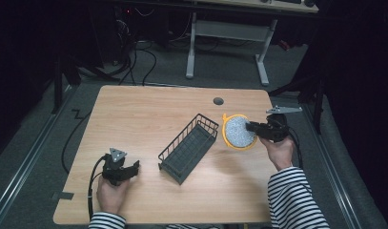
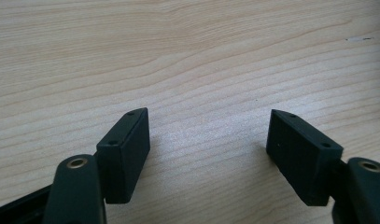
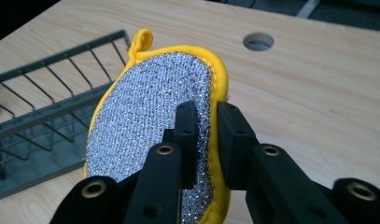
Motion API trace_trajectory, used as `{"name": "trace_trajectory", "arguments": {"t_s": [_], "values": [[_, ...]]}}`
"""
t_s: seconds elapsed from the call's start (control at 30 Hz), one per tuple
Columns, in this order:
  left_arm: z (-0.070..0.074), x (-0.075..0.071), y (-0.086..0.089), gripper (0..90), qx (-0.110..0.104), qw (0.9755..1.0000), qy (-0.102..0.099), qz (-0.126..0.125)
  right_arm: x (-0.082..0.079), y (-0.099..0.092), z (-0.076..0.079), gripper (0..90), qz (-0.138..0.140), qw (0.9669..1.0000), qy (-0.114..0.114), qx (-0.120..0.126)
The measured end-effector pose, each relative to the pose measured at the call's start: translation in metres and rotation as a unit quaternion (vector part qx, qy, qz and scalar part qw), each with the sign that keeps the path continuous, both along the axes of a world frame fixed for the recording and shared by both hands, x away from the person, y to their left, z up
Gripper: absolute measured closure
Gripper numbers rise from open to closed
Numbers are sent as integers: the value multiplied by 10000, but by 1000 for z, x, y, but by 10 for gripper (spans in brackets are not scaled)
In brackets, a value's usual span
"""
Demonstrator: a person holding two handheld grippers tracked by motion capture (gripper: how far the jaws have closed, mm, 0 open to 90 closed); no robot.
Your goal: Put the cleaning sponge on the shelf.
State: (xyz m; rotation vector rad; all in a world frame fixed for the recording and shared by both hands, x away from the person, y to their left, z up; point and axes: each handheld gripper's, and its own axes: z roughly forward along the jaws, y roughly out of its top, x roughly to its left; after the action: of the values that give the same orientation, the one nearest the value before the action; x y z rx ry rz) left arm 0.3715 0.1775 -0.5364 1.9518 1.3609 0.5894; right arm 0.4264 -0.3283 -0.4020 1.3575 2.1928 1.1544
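on the table a wire basket lies near the middle, set diagonally. just right of its far end is a scrubbing pad, clamped at its right edge by the right gripper. the left gripper sits near the front left, well apart from the basket. a round hole lies behind the pad

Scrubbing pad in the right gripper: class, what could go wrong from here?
1. The right gripper pinches the scrubbing pad only near its yellow edge, so the pad may slip or swing free.
2. The wire basket sits close beside the pad; its loop could catch on the rim.
3. The left gripper rests open, away from the basket, which could slide if bumped.
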Motion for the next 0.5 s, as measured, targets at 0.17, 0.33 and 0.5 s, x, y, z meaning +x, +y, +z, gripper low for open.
{"name": "trace_trajectory", "arguments": {"t_s": [0.17, 0.33, 0.5], "values": [[0, 0, 0, 308, 0, 10000, -1, 1, 1, 12, 13, 794, 201, 9997, -118, 32], [0, 0, 0, 308, 3, 10000, -1, 6, 4, 27, 23, 794, 416, 9988, -217, 133], [0, 0, 0, 307, 0, 10000, 0, 6, 11, 46, 29, 793, 630, 9975, -269, 180]]}}
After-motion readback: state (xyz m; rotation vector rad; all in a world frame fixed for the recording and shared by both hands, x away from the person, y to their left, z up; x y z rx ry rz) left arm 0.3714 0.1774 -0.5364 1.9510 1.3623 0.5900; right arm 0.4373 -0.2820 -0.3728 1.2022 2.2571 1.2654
